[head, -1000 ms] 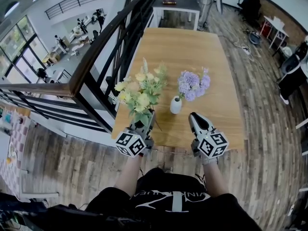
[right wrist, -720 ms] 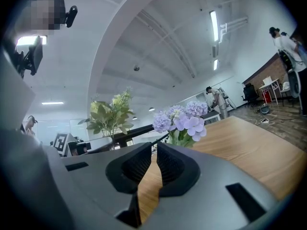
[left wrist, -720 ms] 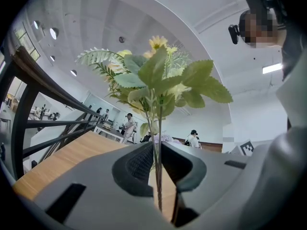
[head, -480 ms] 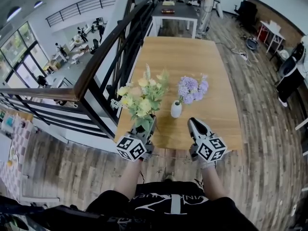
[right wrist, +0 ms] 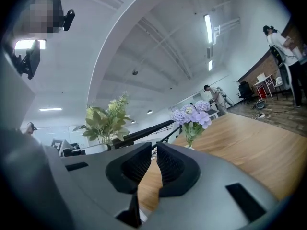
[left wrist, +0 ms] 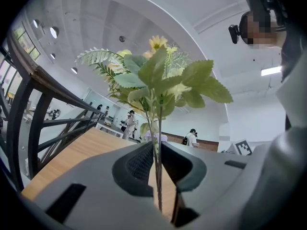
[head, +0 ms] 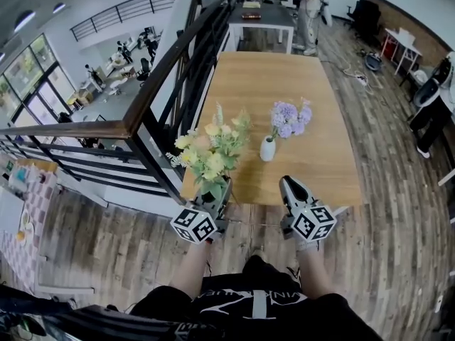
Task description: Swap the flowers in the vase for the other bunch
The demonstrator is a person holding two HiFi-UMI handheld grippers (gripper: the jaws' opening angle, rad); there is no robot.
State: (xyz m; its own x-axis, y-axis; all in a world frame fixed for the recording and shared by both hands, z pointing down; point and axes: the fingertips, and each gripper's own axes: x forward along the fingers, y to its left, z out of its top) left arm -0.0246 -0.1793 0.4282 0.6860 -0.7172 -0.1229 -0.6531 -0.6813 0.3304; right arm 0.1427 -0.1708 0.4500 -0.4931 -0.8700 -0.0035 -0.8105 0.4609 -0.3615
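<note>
A bunch of yellow flowers with green leaves [head: 212, 153] stands upright in my left gripper [head: 219, 188], which is shut on its thin stems [left wrist: 157, 176] at the near left edge of the wooden table [head: 284, 77]. In the left gripper view the yellow bunch [left wrist: 158, 78] fills the middle, above the left gripper [left wrist: 157, 145]. A small white vase [head: 267, 148] with purple flowers [head: 290, 117] stands on the table, farther in and between my two grippers. My right gripper [head: 286, 184] hovers at the table's near edge, shut and holding nothing. The right gripper view shows the right gripper [right wrist: 154, 145] pointing level towards the purple flowers [right wrist: 194, 116].
A black railing with a wooden rail [head: 163, 69] runs along the table's left side, with a drop to a lower floor beyond it. A second table [head: 259, 13] stands past the far end. Chairs and a person [head: 434, 112] are at the right.
Both grippers have drawn back from over the table to its near edge, and the vase now lies farther from them. The yellow bunch stays in the left gripper.
</note>
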